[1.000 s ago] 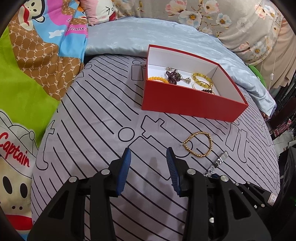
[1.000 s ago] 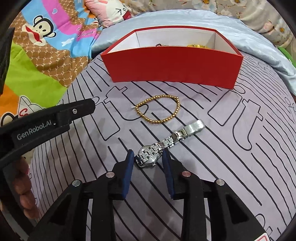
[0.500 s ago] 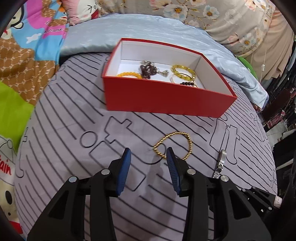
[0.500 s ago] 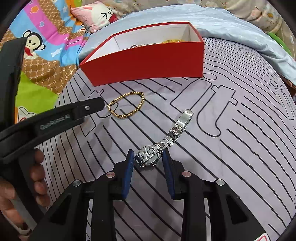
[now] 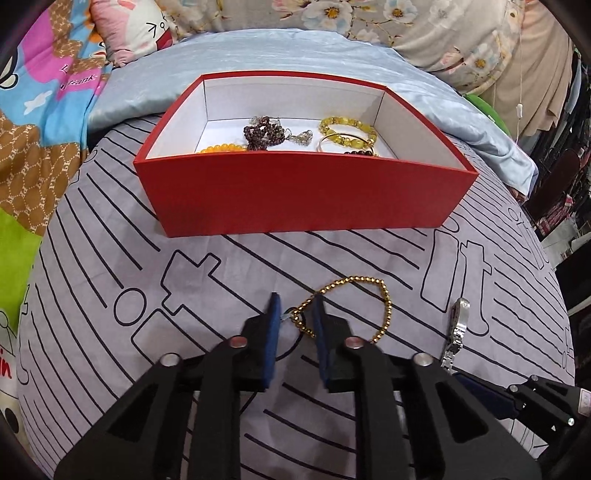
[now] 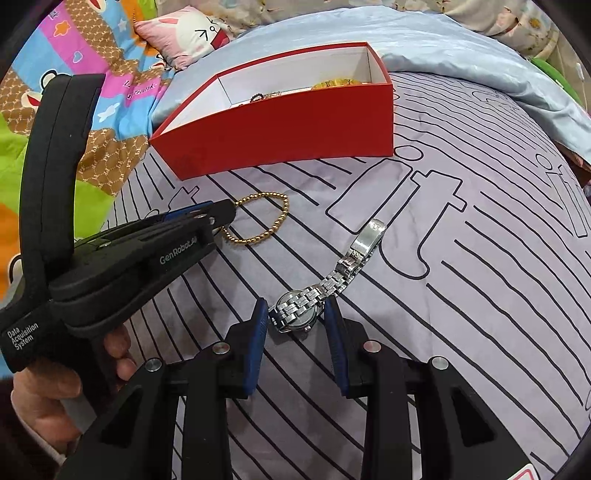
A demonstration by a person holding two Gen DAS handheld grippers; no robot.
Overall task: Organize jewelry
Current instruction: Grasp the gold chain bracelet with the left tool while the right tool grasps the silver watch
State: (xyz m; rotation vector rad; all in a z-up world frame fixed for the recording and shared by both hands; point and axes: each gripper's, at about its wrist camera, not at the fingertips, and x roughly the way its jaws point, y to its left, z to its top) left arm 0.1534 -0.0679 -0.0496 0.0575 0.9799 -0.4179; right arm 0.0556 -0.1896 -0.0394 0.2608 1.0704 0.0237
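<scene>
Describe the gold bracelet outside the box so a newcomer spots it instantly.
Find the red box on the striped grey cloth. In front of it lies a gold bead bracelet, its near end between the left gripper's closing jaws; the silver watch beside it is metal-linked.

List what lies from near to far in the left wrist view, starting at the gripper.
Left gripper, jaws closing around the gold bead bracelet → red box → light blue sheet → floral pillows.
</scene>
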